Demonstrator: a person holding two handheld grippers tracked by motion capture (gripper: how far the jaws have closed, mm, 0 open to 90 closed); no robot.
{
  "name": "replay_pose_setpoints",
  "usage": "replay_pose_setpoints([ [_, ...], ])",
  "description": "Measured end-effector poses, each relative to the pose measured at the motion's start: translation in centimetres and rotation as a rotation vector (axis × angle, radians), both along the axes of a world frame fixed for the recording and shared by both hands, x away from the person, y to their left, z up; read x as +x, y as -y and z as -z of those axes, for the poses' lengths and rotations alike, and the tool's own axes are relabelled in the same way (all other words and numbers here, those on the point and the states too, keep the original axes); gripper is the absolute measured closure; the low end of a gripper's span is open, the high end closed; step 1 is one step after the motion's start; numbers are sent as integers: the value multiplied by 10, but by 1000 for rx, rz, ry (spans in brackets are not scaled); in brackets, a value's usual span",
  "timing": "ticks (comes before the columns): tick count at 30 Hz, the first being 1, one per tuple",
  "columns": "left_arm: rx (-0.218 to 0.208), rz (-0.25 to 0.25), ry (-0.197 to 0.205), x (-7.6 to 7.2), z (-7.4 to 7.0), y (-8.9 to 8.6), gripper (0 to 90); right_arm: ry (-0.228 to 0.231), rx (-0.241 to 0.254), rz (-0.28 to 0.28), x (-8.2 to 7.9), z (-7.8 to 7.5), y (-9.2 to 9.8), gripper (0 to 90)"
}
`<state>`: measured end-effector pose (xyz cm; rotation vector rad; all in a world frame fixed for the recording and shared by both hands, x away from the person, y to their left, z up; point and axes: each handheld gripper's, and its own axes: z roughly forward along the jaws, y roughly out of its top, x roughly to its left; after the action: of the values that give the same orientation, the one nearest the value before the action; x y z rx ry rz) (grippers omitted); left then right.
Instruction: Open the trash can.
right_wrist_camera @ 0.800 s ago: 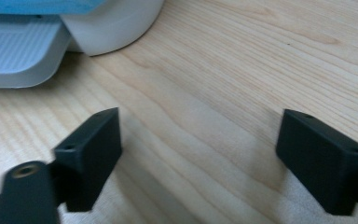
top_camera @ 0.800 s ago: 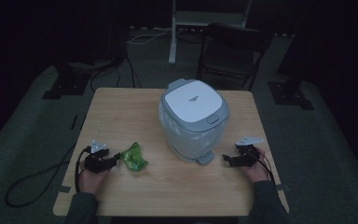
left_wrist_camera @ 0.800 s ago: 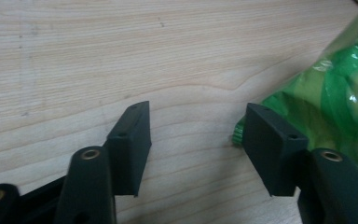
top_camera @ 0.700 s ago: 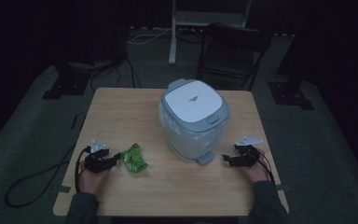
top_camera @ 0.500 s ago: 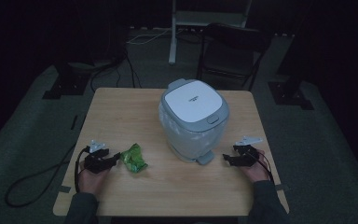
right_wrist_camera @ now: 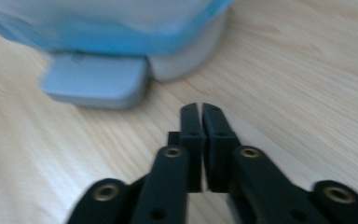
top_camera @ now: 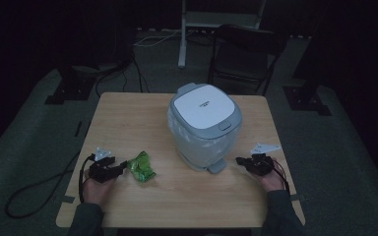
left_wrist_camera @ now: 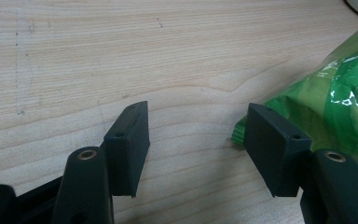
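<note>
The left gripper point(top_camera: 120, 167) rests low with fingers point(left_wrist_camera: 128, 144) spread wide; the right gripper point(top_camera: 240, 161) has fingers pressed together.

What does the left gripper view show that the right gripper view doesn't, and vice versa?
Left gripper view: the left gripper with jaws spread wide and nothing between them, and a crumpled green wrapper beside the outer side of one jaw. Right gripper view: the right gripper with jaws shut on nothing, pointing toward the grey foot pedal at the base of the pedal bin. Both: the light wooden table under the jaws.
</note>
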<state>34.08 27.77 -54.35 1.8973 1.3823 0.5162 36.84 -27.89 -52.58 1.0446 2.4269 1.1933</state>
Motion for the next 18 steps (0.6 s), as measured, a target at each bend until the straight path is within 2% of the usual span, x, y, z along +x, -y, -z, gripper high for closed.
replay_pose_setpoints([
  [6, 1, 0, 0, 0, 0, 0, 412, 12, 6, -80, -4, -5, -18, 897],
  [9, 1, 1, 0, 0, 0, 0, 412, 19, 32, -113, -5, -8, -29, 898],
  [18, 4, 1, 0, 0, 0, 0, 411, 3, 32, -172, -6, -4, -50, 898],
])
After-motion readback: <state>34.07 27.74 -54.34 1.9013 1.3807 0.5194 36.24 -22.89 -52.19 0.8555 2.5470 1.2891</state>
